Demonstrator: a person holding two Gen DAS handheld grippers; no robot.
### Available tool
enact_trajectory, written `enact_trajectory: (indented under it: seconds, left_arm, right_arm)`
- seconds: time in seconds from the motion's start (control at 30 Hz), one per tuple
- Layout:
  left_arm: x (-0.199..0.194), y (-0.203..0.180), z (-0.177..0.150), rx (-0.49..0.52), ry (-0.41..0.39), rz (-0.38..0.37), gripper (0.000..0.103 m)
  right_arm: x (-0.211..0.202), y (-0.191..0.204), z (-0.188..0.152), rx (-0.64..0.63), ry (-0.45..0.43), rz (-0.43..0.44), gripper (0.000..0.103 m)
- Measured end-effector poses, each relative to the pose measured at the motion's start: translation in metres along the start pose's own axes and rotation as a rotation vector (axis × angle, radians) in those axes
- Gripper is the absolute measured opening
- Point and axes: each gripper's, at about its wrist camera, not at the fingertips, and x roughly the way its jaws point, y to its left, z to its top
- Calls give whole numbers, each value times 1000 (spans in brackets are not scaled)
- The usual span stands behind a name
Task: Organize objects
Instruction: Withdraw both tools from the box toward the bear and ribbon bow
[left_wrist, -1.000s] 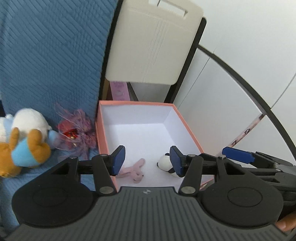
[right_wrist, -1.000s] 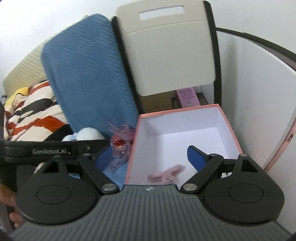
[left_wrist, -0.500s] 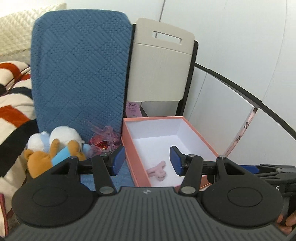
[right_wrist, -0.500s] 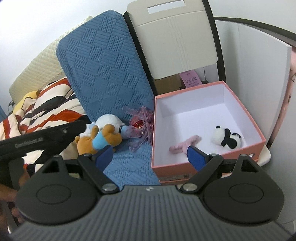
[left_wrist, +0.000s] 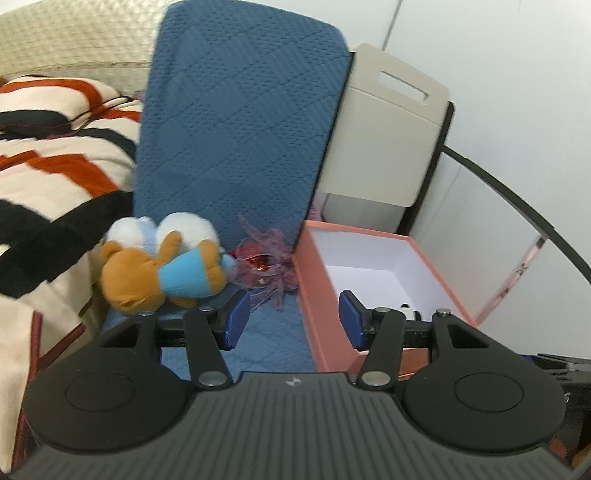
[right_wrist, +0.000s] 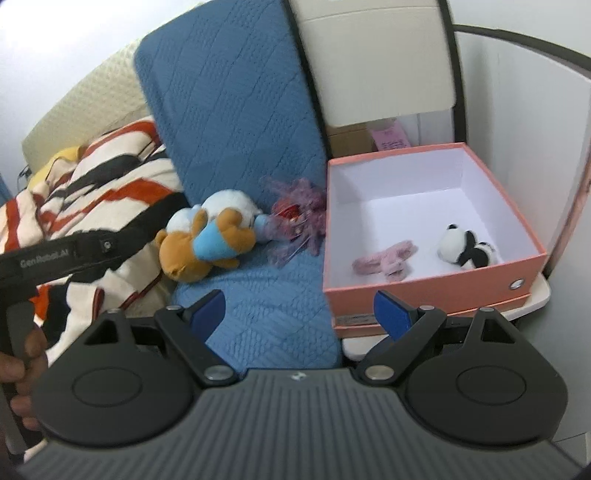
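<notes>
Both grippers have backed off the box — jaws apart, empty.

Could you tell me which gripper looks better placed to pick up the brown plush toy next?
Probably the left. The left gripper is empty with open jaws, and the brown plush toy lies just ahead of its left finger on the blue cushion. The right gripper, also empty, faces the gap between toy and pink box.
</notes>
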Motion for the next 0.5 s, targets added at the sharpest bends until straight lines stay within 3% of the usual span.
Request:
enact_trajectory:
  seconds: [0.1,0.17,0.27,0.33,0.5]
  left_arm:
    - [-3,9,-6,-8,2,-10,62]
    - [-7,17,-9,-25,-7,9,83]
    - [-10,21,-10,6,-16,41,92]
    - [-8,25,-10,11,-10,48,99]
    - [12,42,-11,-61,32,36,100]
  right_arm:
    - [5,9,-5,-34,7,0,89]
    - [9,9,-5,-22,20,2,92]
    - [14,9,-4,-17,24,-15,103]
    - [17,11,-3,-24,24,-31,103]
    - [30,16,-3,-48,31,-33,103]
